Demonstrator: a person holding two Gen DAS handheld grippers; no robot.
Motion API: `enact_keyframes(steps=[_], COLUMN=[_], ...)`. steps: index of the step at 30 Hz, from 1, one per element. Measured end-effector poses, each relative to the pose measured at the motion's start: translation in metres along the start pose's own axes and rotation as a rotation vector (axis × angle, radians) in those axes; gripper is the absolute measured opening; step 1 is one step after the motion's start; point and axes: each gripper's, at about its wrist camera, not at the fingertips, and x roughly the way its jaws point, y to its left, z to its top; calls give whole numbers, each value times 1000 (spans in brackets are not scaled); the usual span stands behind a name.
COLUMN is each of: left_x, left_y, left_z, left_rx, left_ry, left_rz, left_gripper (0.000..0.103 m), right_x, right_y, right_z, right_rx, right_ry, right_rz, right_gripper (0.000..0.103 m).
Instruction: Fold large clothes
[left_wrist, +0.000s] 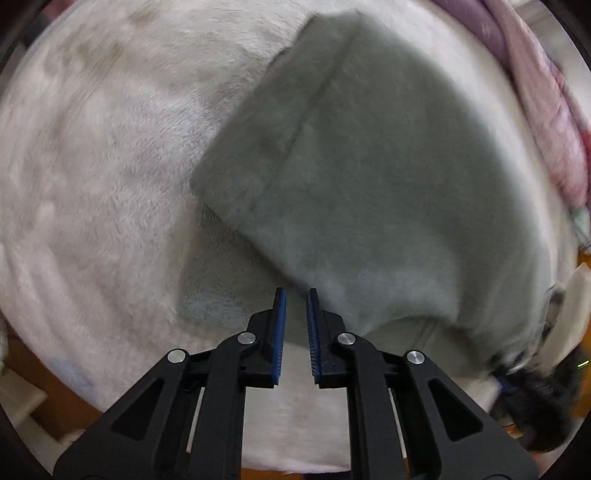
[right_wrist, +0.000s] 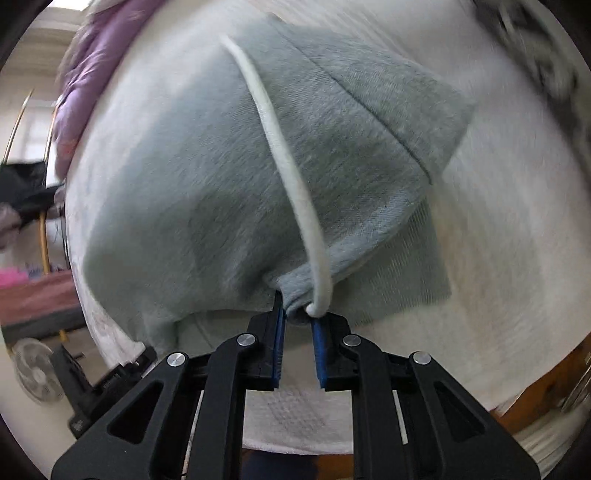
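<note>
Right wrist view: the grey sweatshirt (right_wrist: 207, 192) lies spread over the white fleece blanket (right_wrist: 509, 229), and a bunched corner of it runs straight into the right gripper (right_wrist: 297, 314). The blue pads (right_wrist: 279, 332) stand narrow with the grey cloth pinched between their tips, and the white drawstring (right_wrist: 288, 173) curls around the same spot, touching the right-hand pad. My reading is that this pinch sits at the hood or neck edge so the fabric can be drawn over in one sheet; the cord caught alongside could drag and twist the fold. A flap with a stitched seam (right_wrist: 399, 122) already lies doubled over the body, which suggests one fold is down and another is in hand.

In the left wrist view the sweatshirt (left_wrist: 369, 166) fills the middle of the blanket (left_wrist: 92, 166), its folded flap running diagonally up and left. The left gripper (left_wrist: 295, 295) hovers at the near edge of the garment with its blue pads (left_wrist: 280, 317) a narrow gap apart; nothing is seen between them, so it holds no cloth. It seems placed to take the matching edge.

A pile of purple and pink bedding (left_wrist: 535, 92) lies beyond the blanket.
</note>
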Motion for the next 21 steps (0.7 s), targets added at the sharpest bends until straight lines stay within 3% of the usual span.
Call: enact_keyframes(steps=[1,2,5,6,9,10,11,12,13,17,21], left_x=[-4,-9,-16,-13,9,18,28,26,23,5,4], left_y=[3,5,6,5,-1,-3,-5,-7,-8,0,19], left_z=[2,5,11,14,22,25,27,27,28,21,5], left_rx=[-28,-62,-121,-136,-133,-125,-106,-92,-78,-46,-47], left_ry=[-12,-30,-61,-52,3,27,47,37,21,22,52], left_rz=[-36,-76,-143,-172,-137,-122,-68,-49,-36,-34,-40], left_gripper=[22,44,73,76,76,69,44,32,4,3,4], right_x=[-1,-3,-10,-10,-8,-7,-6,-6,-6,-9,15], right_y=[4,9,15,15,12,13,14,16,16,12,5], right_z=[1,1,4,5,7,8,9,9,6,-3,-3], right_rx=[-6,-16,-42,-44,-54,-54,-58,-64,-68,-85,-73], right_ry=[-7,-13,-18,-13,-7,-9,-9,-10,-10,6,71], right_rz=[0,0,0,3,-3,-7,-11,-18,-20,-49,-107], right_gripper=[13,13,13,13,13,13,13,13,13,12,13])
